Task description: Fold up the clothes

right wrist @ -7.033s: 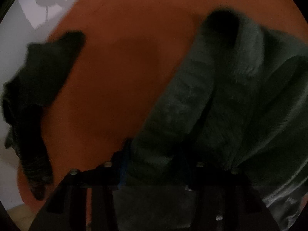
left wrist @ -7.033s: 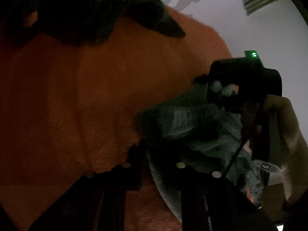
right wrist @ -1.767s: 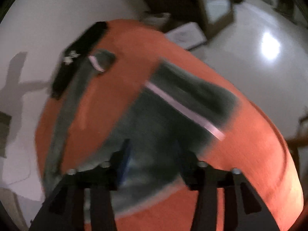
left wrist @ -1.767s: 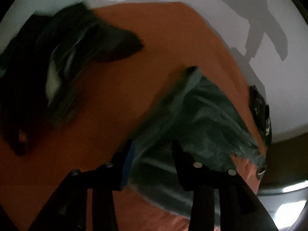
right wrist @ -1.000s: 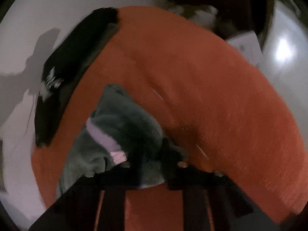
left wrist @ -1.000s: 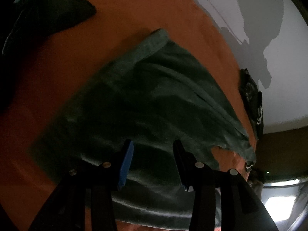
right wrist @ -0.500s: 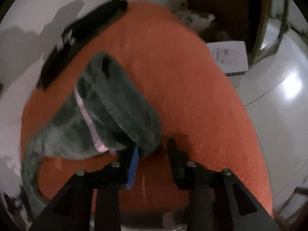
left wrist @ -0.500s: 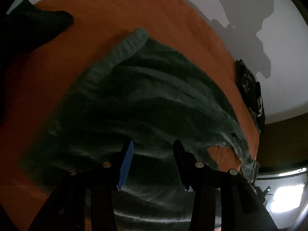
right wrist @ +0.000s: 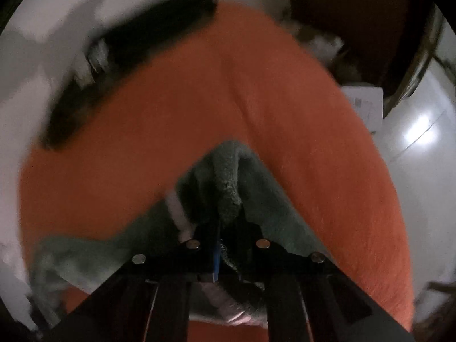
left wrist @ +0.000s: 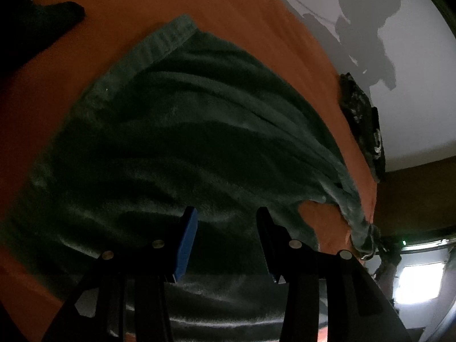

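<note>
The dark green fleece garment (left wrist: 185,148) lies spread over the orange blanket (left wrist: 242,8), ribbed hem at the far left. Its right end is bunched up in my right gripper (right wrist: 225,228), whose jaws have just been closing and now pinch a fold of the fleece (right wrist: 228,188). My left gripper (left wrist: 225,219) hovers over the near part, jaws apart, nothing between them. A black garment (left wrist: 367,131) lies at the blanket's far right edge, another dark one (left wrist: 42,25) at far left.

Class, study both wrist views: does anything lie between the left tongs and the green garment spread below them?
Nothing visible does. The left tongs hang open directly over the green garment; the dark clothes lie off at the blanket's edge.
</note>
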Motion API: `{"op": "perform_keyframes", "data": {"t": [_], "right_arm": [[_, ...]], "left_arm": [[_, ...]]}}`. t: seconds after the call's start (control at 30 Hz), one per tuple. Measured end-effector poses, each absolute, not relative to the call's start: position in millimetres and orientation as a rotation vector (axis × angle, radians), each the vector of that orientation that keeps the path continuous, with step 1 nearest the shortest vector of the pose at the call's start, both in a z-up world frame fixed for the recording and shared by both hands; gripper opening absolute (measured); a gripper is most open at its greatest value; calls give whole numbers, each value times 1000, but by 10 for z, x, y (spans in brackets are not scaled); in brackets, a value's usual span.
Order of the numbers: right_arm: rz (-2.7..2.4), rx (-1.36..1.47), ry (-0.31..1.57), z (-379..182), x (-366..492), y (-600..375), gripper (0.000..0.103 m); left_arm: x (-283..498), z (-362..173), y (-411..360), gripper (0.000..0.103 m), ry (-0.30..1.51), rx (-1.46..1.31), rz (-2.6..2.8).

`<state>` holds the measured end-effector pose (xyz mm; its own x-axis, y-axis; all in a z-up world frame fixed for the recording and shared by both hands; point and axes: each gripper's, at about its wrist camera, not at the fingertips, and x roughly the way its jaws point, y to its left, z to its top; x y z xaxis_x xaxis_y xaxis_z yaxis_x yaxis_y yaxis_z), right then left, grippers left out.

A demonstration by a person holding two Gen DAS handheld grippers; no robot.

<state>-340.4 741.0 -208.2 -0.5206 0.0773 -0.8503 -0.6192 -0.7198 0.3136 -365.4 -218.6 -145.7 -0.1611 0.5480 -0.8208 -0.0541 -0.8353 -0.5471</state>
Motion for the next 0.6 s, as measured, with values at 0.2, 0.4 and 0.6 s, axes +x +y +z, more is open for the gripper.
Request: {"op": "perform_keyframes", "data": {"t": [0.2, 0.4, 0.6], "right_arm": [[2467, -960, 861, -1553, -2171, 7006, 7], [2378, -1305, 881, -2278, -1588, 6825, 12], [2269, -1331, 941, -2245, -1486, 6896, 25]], "left_arm": [[-3616, -1507, -2221, 45, -550, -1730, 2039], [-3612, -1526, -2100, 45, -529, -1735, 2004], [-3553, -1373, -2066, 45, -512, -1695, 1998]]}}
